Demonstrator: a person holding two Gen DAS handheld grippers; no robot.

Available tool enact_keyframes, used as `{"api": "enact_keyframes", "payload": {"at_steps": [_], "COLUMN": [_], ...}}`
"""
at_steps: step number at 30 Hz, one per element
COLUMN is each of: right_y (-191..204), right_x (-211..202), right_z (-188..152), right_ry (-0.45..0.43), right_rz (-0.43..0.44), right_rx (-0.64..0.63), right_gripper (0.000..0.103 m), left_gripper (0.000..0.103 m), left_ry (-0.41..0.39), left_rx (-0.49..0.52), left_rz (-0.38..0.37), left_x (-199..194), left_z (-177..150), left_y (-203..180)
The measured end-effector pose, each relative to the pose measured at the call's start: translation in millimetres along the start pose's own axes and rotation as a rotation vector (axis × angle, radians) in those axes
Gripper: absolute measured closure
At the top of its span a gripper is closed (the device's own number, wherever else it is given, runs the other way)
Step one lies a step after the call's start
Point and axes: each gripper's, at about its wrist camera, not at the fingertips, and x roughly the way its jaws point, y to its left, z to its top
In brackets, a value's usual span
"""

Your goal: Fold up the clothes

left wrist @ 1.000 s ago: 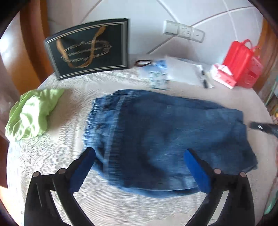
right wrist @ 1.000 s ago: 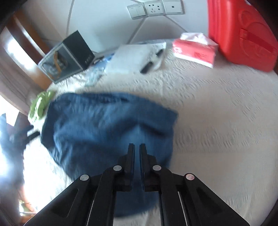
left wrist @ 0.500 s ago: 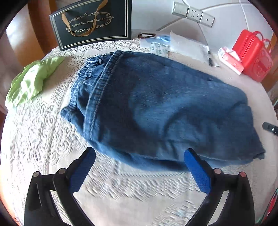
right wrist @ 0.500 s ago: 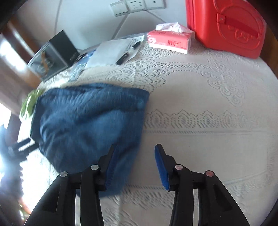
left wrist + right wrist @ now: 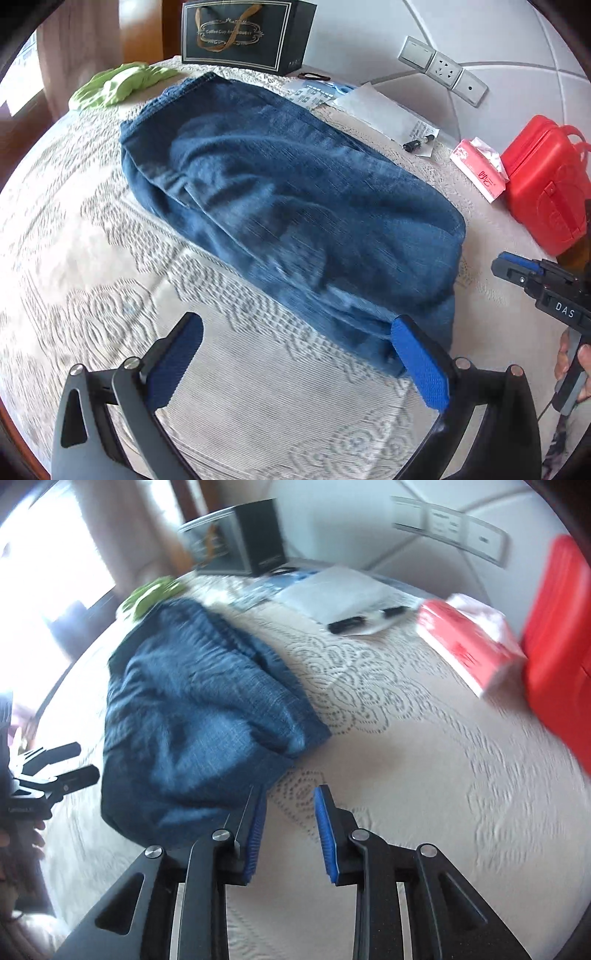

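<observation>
A folded pair of blue denim jeans (image 5: 295, 206) lies on the lace tablecloth (image 5: 110, 295), its waistband end toward the far left. My left gripper (image 5: 295, 362) is wide open and empty, just in front of the jeans' near edge, its right pad beside the near right corner. My right gripper (image 5: 290, 830) is open and empty, its left pad beside the jeans' (image 5: 192, 716) near right corner. The right gripper also shows in the left wrist view (image 5: 535, 284), to the right of the jeans. A green garment (image 5: 118, 85) lies at the far left.
A dark gift bag (image 5: 243, 33) stands at the back by the wall. Papers with a pen (image 5: 384, 110), a pink tissue pack (image 5: 480, 173) and a red case (image 5: 546, 184) lie at the back right. Wall sockets (image 5: 443, 70) are behind.
My right gripper opened and let go of the jeans, then drew back to their right side. My left gripper stayed open and swung around, so the jeans now lie diagonally.
</observation>
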Motion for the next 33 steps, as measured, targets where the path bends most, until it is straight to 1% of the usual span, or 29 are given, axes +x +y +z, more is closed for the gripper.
{"api": "enact_keyframes", "payload": {"at_steps": [2,3,4,7,8,9,12,13,15,18,21,22,23,24,25,26,27,28,29,31,33], "right_y": [-7.9,-13.4,-18.8,-30.8,-32.9,-34.1,-36.3,-36.4,-35.0,-29.4,-27.1,-25.8,-24.3,-21.6,-17.3,-13.1,-9.2,-7.3,-5.5,-1.8,6.2], "right_x": [4.1,8.3,12.5,26.5,30.8,34.1,43.4,45.7,48.1,52.7,62.7,64.1,65.3,64.6,62.8,61.1,58.8,53.0,47.2,35.6,17.4], "right_z": [5.0,8.8,12.5,21.3,23.6,24.8,29.1,30.8,32.3,31.3,31.9,31.5,31.1,29.9,28.0,26.0,24.1,22.6,21.0,18.0,7.7], "right_ry": [-0.007,-0.006,-0.005,0.012,0.017,0.018,0.017,0.012,-0.002,-0.027,-0.022,-0.033,-0.044,-0.053,-0.055,-0.057,-0.059,-0.053,-0.047,-0.034,-0.021], "right_rz": [0.034,0.047,0.059,0.092,0.096,0.105,0.130,0.141,0.165,0.192,0.222,0.217,0.211,0.198,0.189,0.180,0.174,0.192,0.210,0.246,0.292], "right_rx": [-0.055,-0.078,-0.099,-0.149,-0.171,-0.192,-0.254,-0.270,-0.293,-0.346,-0.358,-0.359,-0.360,-0.362,-0.368,-0.374,-0.377,-0.356,-0.336,-0.295,-0.257], "right_gripper": [0.073,0.068,0.066,0.064,0.060,0.056,0.054,0.054,0.054,0.054,0.062,0.063,0.066,0.072,0.078,0.082,0.083,0.083,0.083,0.083,0.083], "left_gripper": [0.000,0.000,0.000,0.000,0.000,0.000,0.000,0.000,0.000,0.000,0.000,0.000,0.003,0.009,0.029,0.045,0.051,0.059,0.063,0.065,0.065], "left_ry": [-0.020,-0.036,-0.046,-0.019,-0.016,-0.018,-0.036,-0.039,-0.043,-0.072,-0.090,-0.093,-0.094,-0.097,-0.098,-0.095,-0.093,-0.091,-0.087,-0.092,-0.115], "left_rx": [-0.023,-0.022,-0.028,-0.073,-0.073,-0.058,-0.040,-0.048,-0.077,-0.078,-0.073,-0.066,-0.054,-0.034,-0.013,0.001,0.015,0.023,0.025,0.052,0.117], "left_rz": [0.033,0.059,0.077,0.082,0.092,0.117,0.212,0.228,0.221,0.198,0.185,0.180,0.171,0.157,0.144,0.138,0.132,0.126,0.119,0.113,0.129], "left_x": [-4.2,-5.3,-5.4,4.9,8.9,13.4,35.0,42.2,52.6,53.9,53.7,53.5,53.2,51.5,47.7,43.3,38.9,33.7,27.5,9.8,-12.9], "left_z": [-11.7,-16.0,-20.0,-29.8,-32.8,-34.6,-27.5,-23.9,-17.7,-19.8,-21.9,-21.7,-20.7,-20.0,-18.9,-16.9,-14.9,-13.5,-12.6,-15.0,-23.8], "left_y": [-18.3,-26.3,-33.3,-47.5,-53.0,-59.5,-66.7,-66.4,-62.6,-60.8,-59.6,-59.8,-60.2,-60.8,-61.1,-60.6,-60.1,-57.7,-53.1,-44.9,-42.6]}}
